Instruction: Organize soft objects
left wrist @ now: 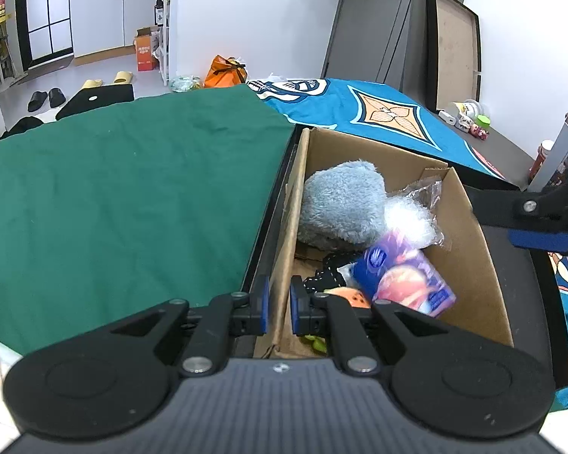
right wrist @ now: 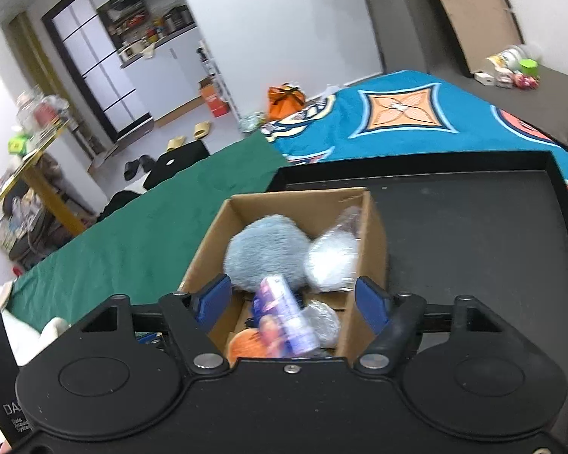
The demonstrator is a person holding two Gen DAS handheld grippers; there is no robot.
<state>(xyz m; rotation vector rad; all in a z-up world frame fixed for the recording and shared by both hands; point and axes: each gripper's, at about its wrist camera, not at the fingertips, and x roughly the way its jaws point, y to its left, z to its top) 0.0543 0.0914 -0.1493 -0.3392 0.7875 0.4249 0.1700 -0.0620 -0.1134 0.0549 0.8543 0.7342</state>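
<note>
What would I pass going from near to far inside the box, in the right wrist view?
Purple pack → blue-grey plush → far wall of the cardboard box, with the black tray behind it.

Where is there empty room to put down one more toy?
The green cloth left of the cardboard box lies bare, as does the black tray right of it. The box itself is crowded.

Grey plush [left wrist: 340,204], purple tissue pack [left wrist: 409,278], inside cardboard box [left wrist: 469,242]
</note>
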